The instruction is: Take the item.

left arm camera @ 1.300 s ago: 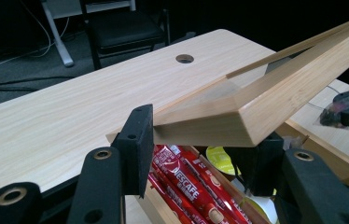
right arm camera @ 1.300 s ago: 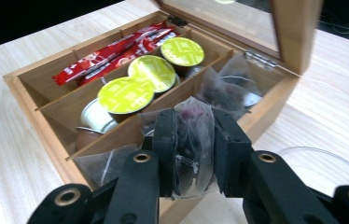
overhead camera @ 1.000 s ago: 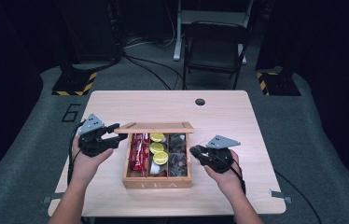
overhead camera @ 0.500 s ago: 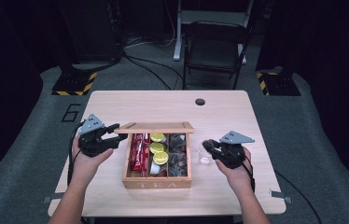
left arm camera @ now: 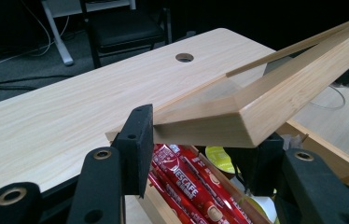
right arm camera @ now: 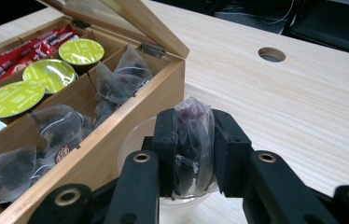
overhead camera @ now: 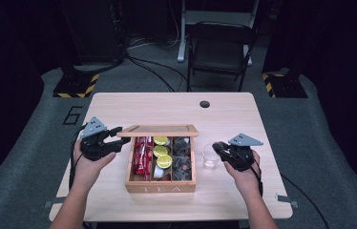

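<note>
While clamped in the right hand-held gripper over a glass cup, tea bag half hidden; left hand-held gripper clenched on box lid.

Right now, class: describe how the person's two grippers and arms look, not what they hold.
Both the left gripper and the right gripper are black, each topped by a grey three-cornered plate. Their jaws are black bars with brass-ringed holes and flat black pads. A black cable trails from each along the forearm. The forearms are bare; no sleeves show.

Black two-jaw tongs, brass-ringed screw holes, grey three-cornered top plates, trailing black cables, bare forearms
</note>
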`<state>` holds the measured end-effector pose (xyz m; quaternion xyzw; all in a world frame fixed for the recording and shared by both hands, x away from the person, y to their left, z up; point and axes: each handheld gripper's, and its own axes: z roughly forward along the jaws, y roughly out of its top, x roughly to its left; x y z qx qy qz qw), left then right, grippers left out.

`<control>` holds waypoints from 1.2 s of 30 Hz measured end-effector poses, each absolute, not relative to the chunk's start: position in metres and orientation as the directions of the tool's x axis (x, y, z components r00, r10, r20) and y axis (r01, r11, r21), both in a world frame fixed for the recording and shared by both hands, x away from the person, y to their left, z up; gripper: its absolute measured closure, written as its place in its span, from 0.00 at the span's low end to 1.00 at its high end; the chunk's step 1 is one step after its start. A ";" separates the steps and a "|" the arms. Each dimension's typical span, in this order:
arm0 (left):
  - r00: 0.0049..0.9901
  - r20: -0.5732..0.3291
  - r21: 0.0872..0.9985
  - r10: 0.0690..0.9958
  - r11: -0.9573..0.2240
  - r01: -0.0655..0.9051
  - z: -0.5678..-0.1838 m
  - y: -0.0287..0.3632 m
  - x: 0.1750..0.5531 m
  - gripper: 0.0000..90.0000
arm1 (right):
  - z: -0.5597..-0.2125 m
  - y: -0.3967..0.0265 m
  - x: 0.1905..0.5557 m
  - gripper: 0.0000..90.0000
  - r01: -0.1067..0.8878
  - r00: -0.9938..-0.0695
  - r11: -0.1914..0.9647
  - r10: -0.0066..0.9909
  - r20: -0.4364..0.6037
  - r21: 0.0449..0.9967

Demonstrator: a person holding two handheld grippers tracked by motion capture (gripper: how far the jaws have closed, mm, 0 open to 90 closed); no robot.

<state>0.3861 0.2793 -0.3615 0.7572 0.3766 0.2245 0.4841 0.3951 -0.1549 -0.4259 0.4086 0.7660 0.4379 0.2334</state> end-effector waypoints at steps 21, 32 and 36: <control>0.615 -0.023 0.902 0.788 -0.249 0.352 -0.362 0.279 0.386 0.58 | -0.443 -0.142 0.403 0.81 0.445 -0.577 0.325 0.817 -0.010 0.835; 0.614 -0.021 0.901 0.789 -0.251 0.353 -0.362 0.279 0.385 0.58 | -0.443 -0.141 0.401 0.72 0.440 -0.571 0.322 0.821 -0.015 0.838; 0.614 -0.021 0.901 0.789 -0.251 0.353 -0.362 0.279 0.385 0.58 | -0.440 -0.144 0.400 0.69 0.432 -0.566 0.307 0.824 -0.010 0.848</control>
